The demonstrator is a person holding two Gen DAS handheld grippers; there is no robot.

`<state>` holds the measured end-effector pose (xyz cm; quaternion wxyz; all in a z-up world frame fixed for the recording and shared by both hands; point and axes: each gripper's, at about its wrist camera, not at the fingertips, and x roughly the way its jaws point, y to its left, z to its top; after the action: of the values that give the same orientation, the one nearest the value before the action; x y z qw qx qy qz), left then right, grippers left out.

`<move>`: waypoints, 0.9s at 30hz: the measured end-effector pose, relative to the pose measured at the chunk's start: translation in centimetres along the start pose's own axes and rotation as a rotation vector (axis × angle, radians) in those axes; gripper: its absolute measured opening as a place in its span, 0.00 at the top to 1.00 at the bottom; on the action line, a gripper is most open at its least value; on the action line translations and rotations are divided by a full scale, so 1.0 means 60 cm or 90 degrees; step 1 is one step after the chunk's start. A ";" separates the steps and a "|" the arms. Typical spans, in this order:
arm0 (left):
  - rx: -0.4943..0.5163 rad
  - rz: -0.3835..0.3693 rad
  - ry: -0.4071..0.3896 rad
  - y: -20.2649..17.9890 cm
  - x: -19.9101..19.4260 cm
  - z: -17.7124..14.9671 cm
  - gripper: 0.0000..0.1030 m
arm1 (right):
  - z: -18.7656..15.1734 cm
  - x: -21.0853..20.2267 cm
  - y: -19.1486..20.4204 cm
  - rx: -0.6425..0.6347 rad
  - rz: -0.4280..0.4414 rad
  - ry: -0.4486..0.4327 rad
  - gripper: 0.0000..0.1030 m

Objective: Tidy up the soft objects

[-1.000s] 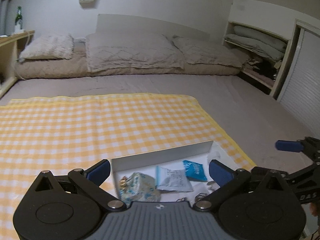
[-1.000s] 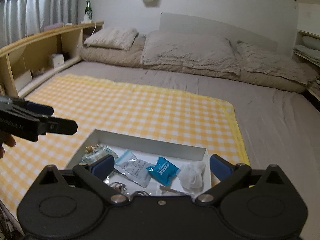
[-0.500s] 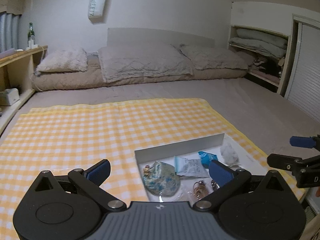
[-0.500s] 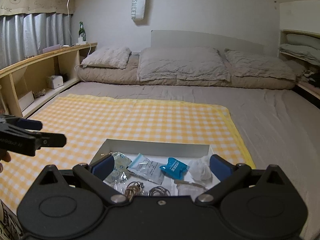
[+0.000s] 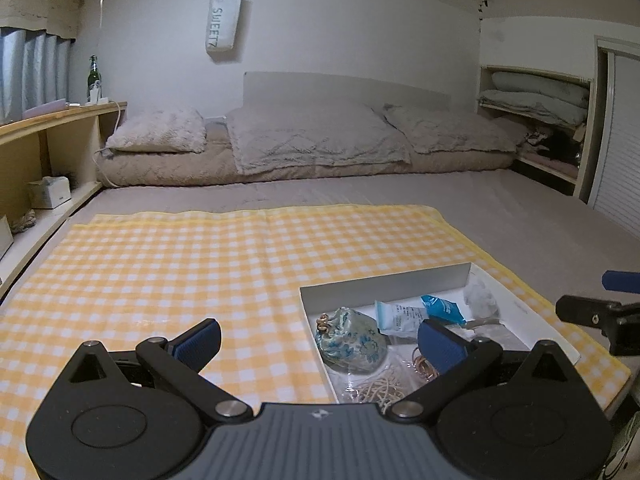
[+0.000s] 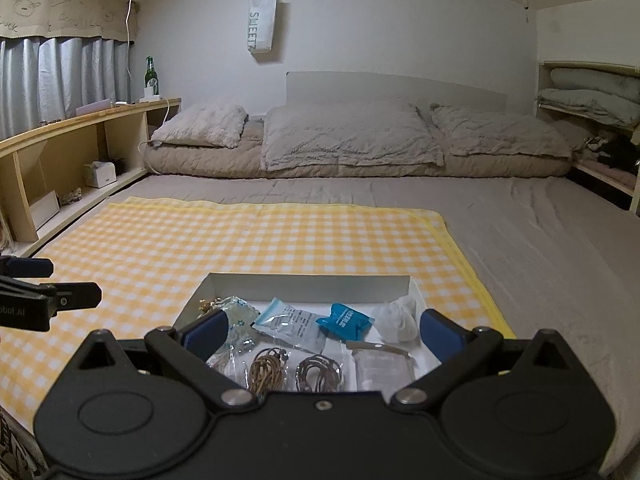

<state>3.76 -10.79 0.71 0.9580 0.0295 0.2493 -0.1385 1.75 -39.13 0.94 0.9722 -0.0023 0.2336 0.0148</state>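
Observation:
A shallow white tray [image 5: 384, 285] [image 6: 308, 282] lies on a yellow checked cloth [image 5: 200, 264] [image 6: 240, 248] spread on the bed. Inside lie a floral fabric pouch [image 5: 352, 340] [image 6: 240, 316], a clear sachet [image 5: 398, 316] [image 6: 292, 324], a blue packet [image 5: 442, 308] [image 6: 346, 320], a white soft wad [image 5: 482, 300] [image 6: 398, 318] and coiled cords [image 6: 296, 372]. My left gripper [image 5: 320, 344] hovers open over the tray's left edge. Above the tray's near side my right gripper [image 6: 322, 330] is open too. Neither holds anything.
Pillows [image 5: 316, 140] and a folded quilt [image 6: 352, 140] line the head of the bed. A wooden shelf [image 5: 52, 148] with a green bottle [image 6: 151, 76] runs along the left. Stacked bedding [image 5: 536, 96] fills a niche on the right. Grey mattress [image 6: 540, 248] extends right of the cloth.
Both cameras have tilted up and pulled back, so more wall shows. The left gripper has shifted left; the tray now sits right of its centre. Both stayed open.

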 end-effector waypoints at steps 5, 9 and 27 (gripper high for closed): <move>-0.004 -0.001 -0.002 0.000 -0.006 -0.009 0.00 | -0.008 -0.006 0.012 -0.010 -0.003 -0.010 0.00; 0.003 0.002 0.004 -0.001 -0.007 -0.019 0.00 | -0.012 -0.006 0.017 -0.016 -0.008 -0.019 0.00; 0.009 0.014 0.002 0.002 -0.014 -0.029 0.00 | -0.020 -0.002 0.026 -0.029 -0.009 -0.011 0.00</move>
<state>2.27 -10.24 -0.42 0.9588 0.0390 0.2498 -0.1294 1.04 -37.58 -0.09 0.9740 -0.0261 0.2248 0.0131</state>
